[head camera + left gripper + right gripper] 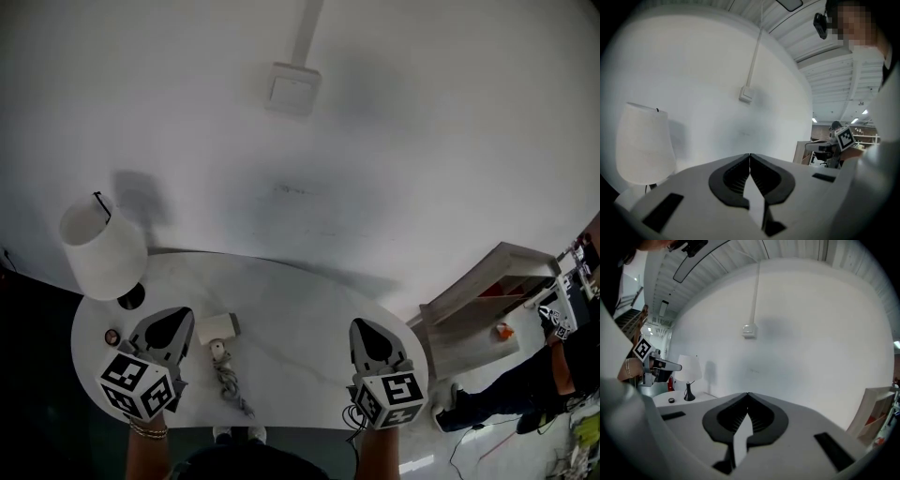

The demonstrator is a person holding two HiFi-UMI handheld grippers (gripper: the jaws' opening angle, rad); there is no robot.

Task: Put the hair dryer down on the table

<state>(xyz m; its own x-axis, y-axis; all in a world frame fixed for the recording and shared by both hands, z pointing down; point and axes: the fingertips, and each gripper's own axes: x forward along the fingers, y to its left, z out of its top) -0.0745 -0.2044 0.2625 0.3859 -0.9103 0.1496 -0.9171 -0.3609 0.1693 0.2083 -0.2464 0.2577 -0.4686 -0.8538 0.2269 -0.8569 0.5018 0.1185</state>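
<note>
A white hair dryer [217,328] lies on the white table [291,319], and its coiled cord [231,382] trails toward the near edge. My left gripper [175,316] is just left of the dryer, above the table. It is shut, its jaws meet at the tip, and nothing is between them [750,157]. My right gripper [364,325] is over the right part of the table, well away from the dryer. It is also shut and empty [748,394]. Neither gripper view shows the dryer.
A table lamp with a white shade [103,246] stands at the table's back left, with a small round object [112,336] in front of it. A pale shelf unit [487,300] stands right of the table. A person [553,366] is at the far right. A wall box [293,89] is above.
</note>
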